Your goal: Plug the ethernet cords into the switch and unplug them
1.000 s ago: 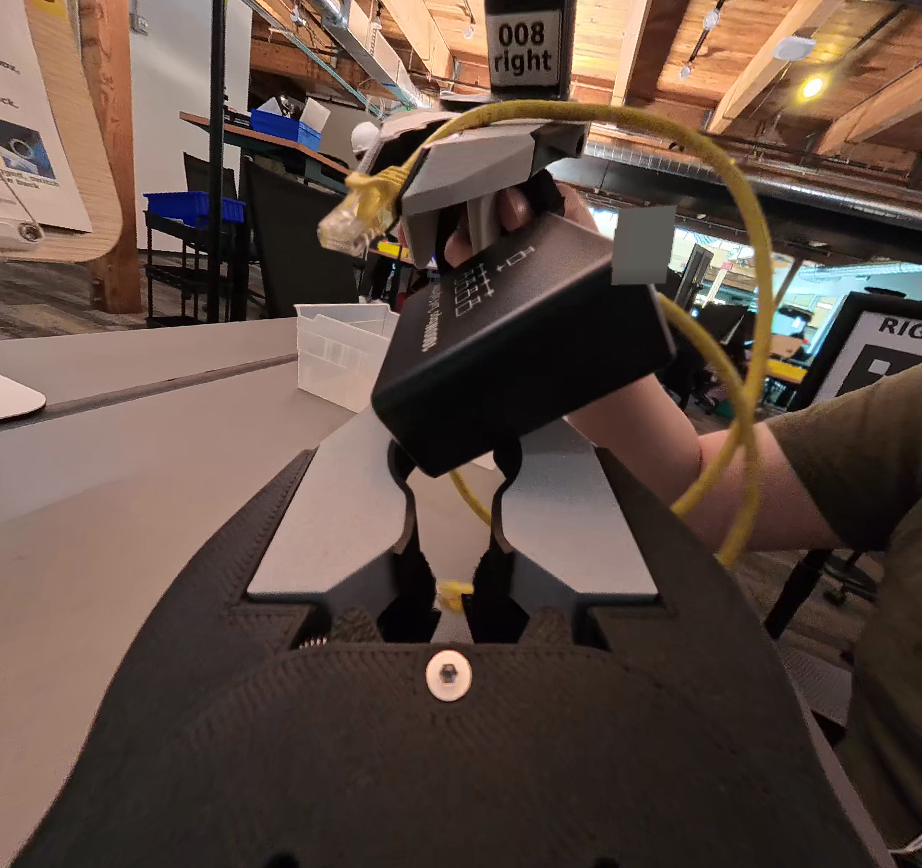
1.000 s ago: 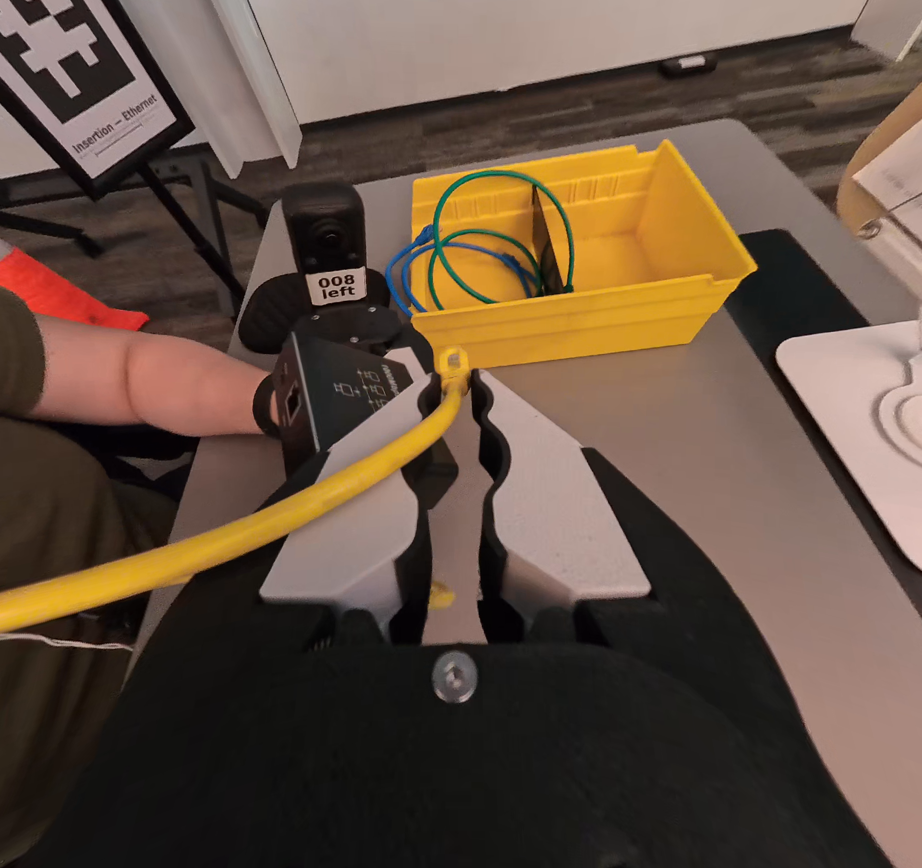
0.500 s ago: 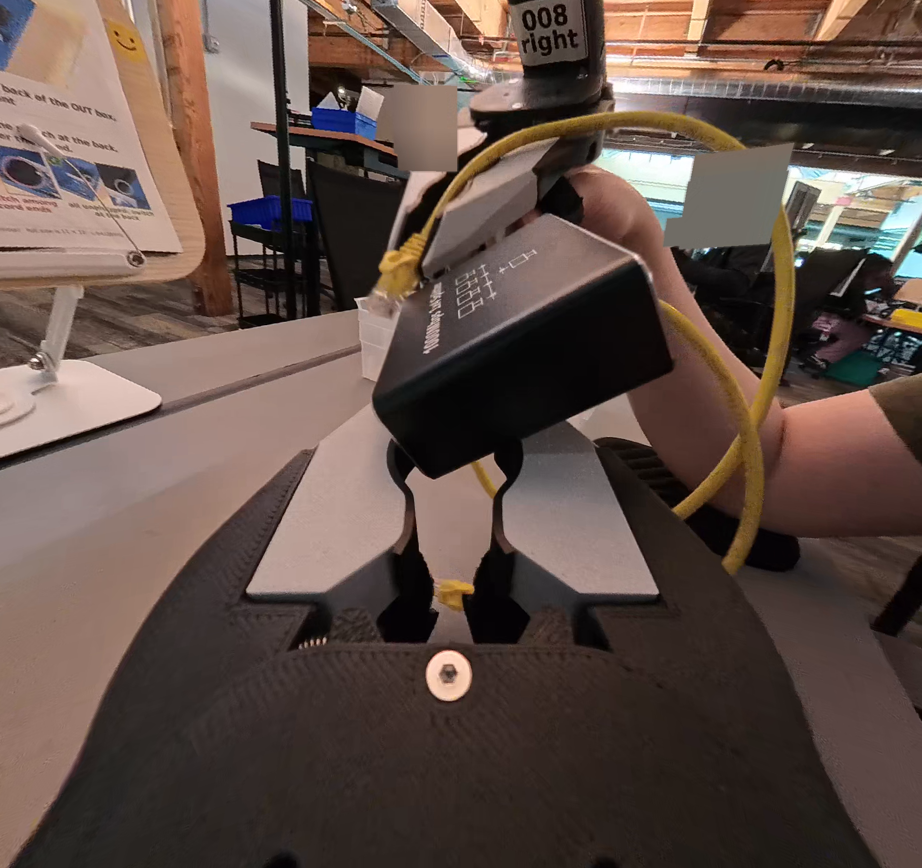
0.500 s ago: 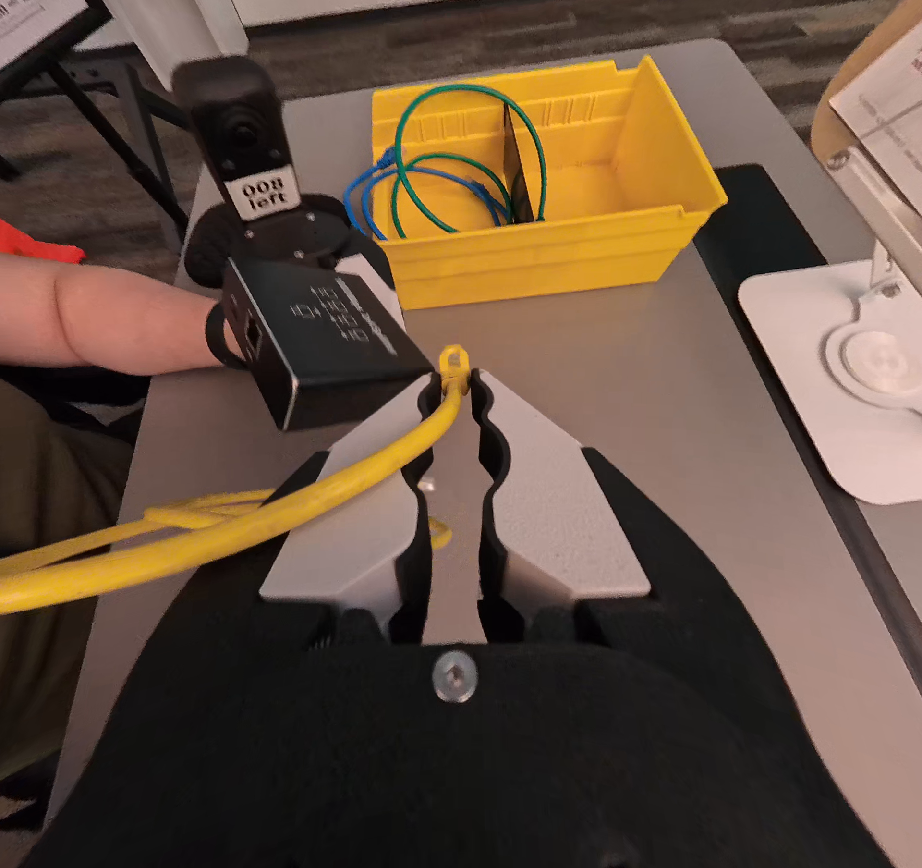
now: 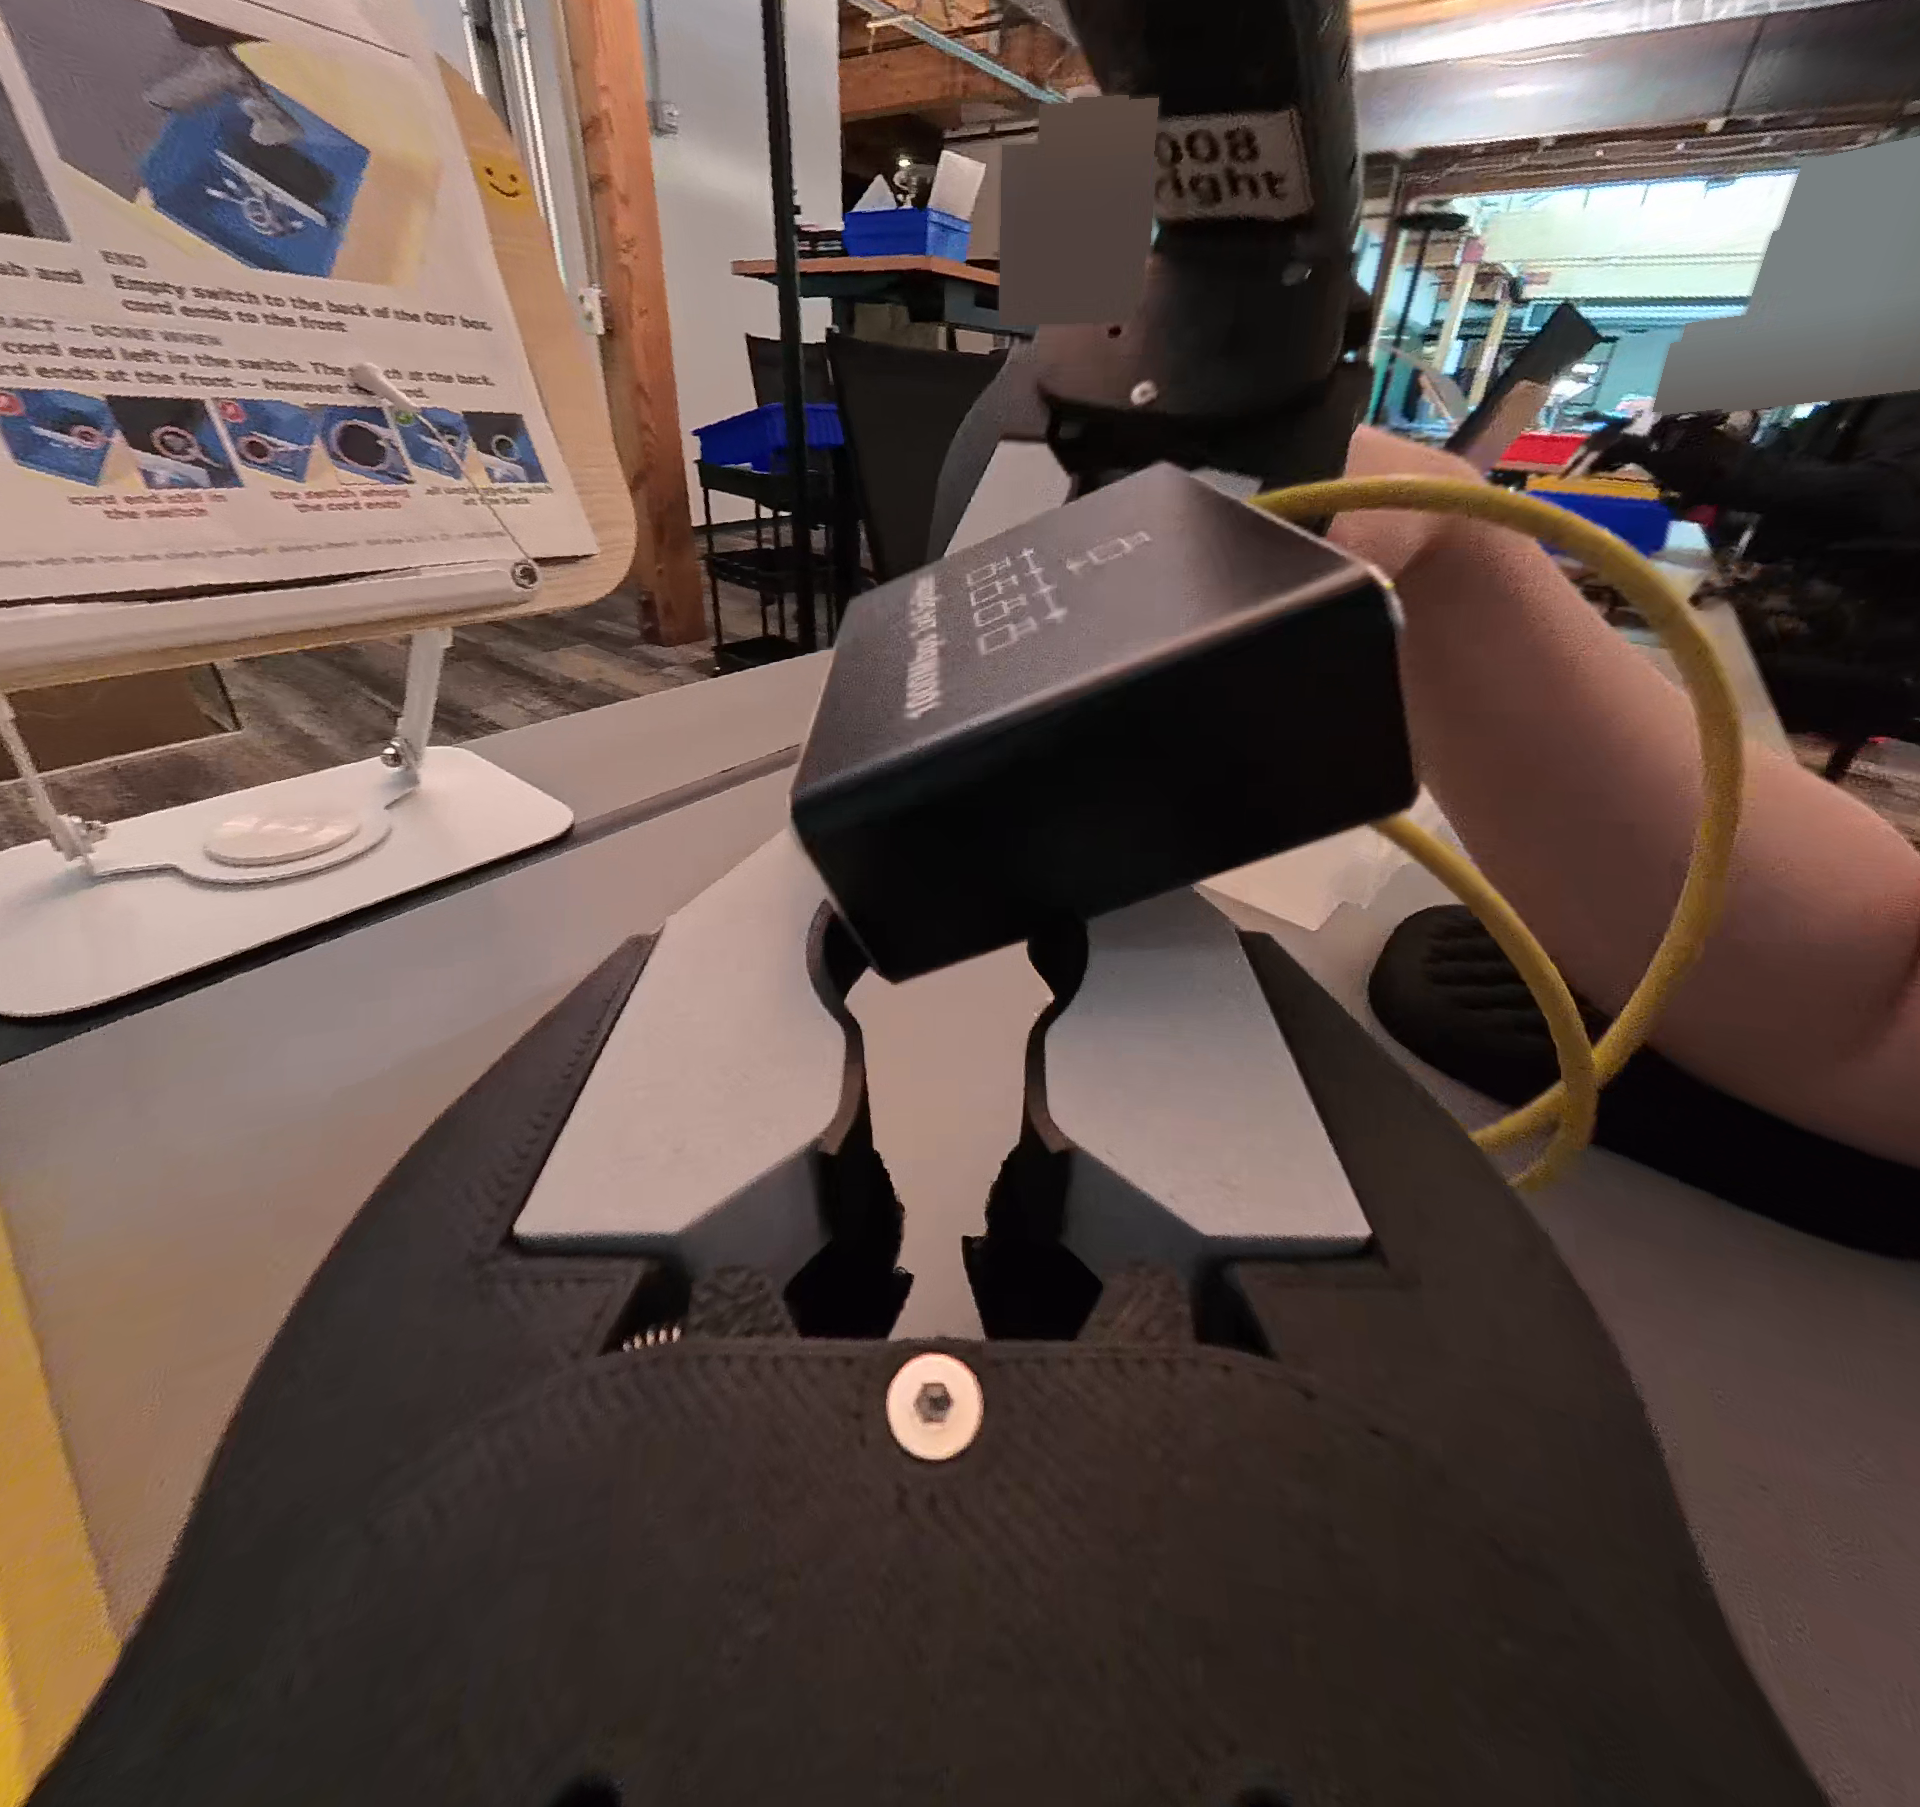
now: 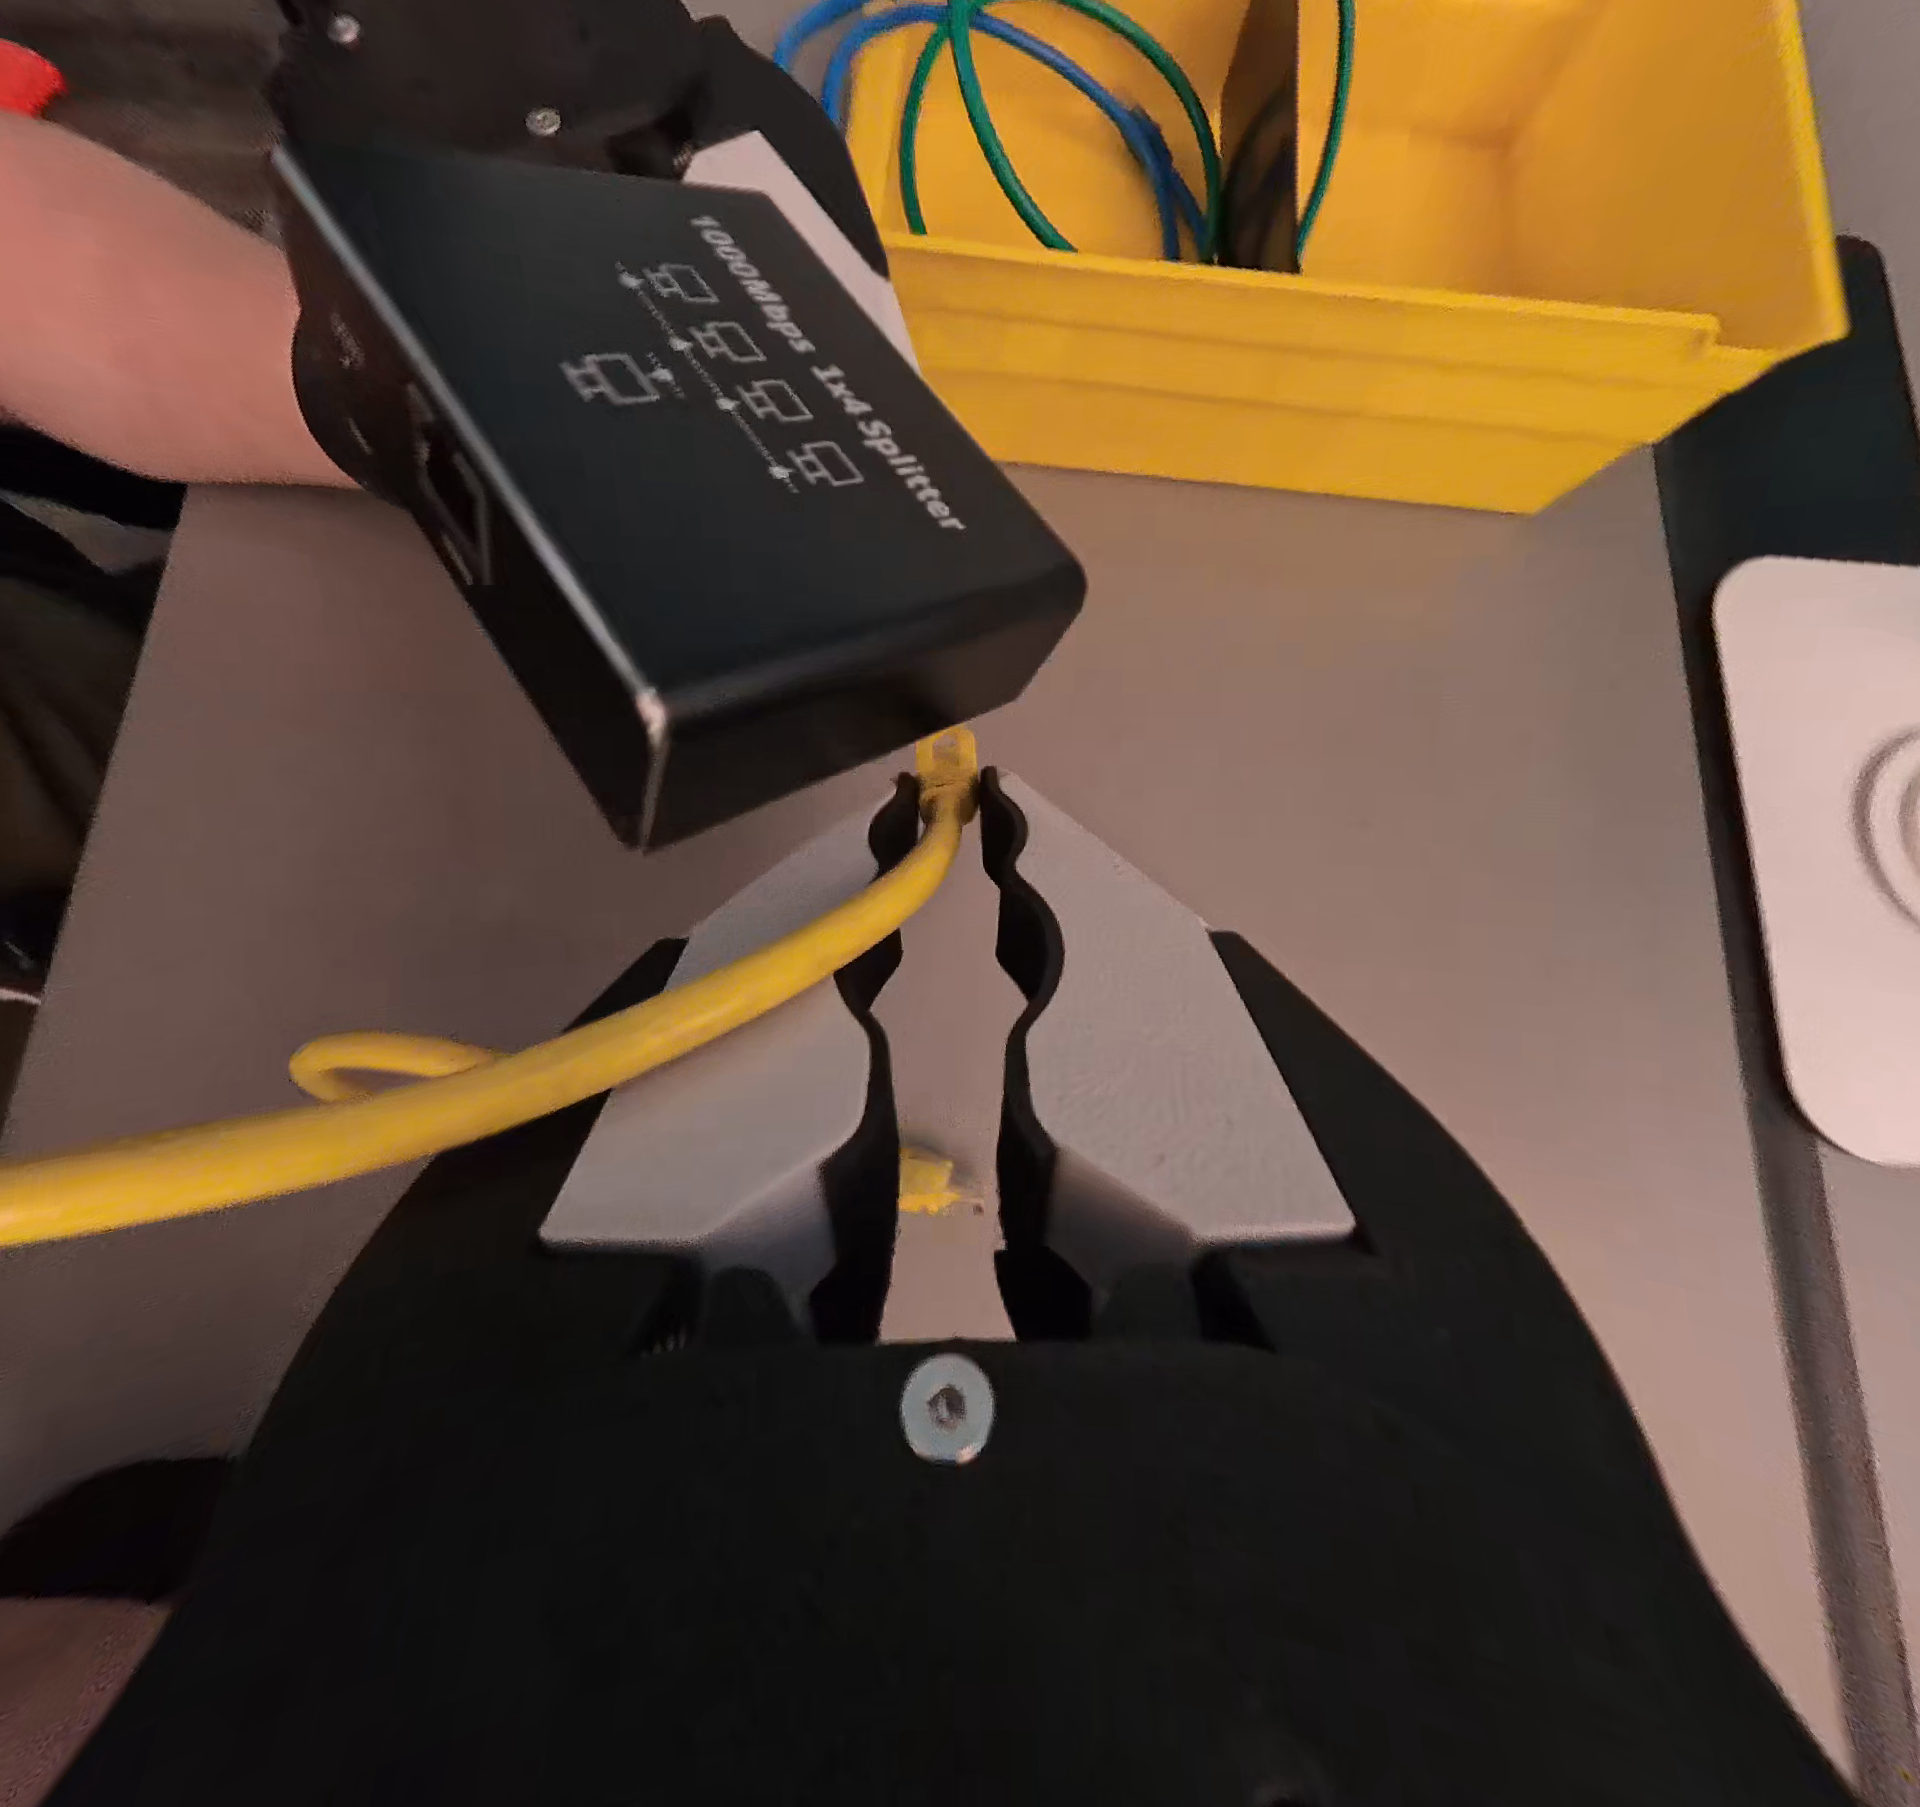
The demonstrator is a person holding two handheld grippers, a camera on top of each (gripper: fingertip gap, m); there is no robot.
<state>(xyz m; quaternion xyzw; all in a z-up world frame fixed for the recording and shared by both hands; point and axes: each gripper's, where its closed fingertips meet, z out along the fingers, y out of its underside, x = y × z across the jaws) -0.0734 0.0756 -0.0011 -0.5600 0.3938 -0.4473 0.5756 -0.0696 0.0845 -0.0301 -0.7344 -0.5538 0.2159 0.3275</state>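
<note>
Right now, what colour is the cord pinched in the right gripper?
Yellow cord, clearest in the right wrist view.

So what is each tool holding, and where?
The left tool grips the black switch by its near bottom corner. The right tool pinches the yellow cord just behind its plug, at the fingertips.

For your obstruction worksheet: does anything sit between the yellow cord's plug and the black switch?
Nothing visible: the yellow plug, pinched at the right gripper tips, sits just below the black switch edge, with only open air between.
</note>
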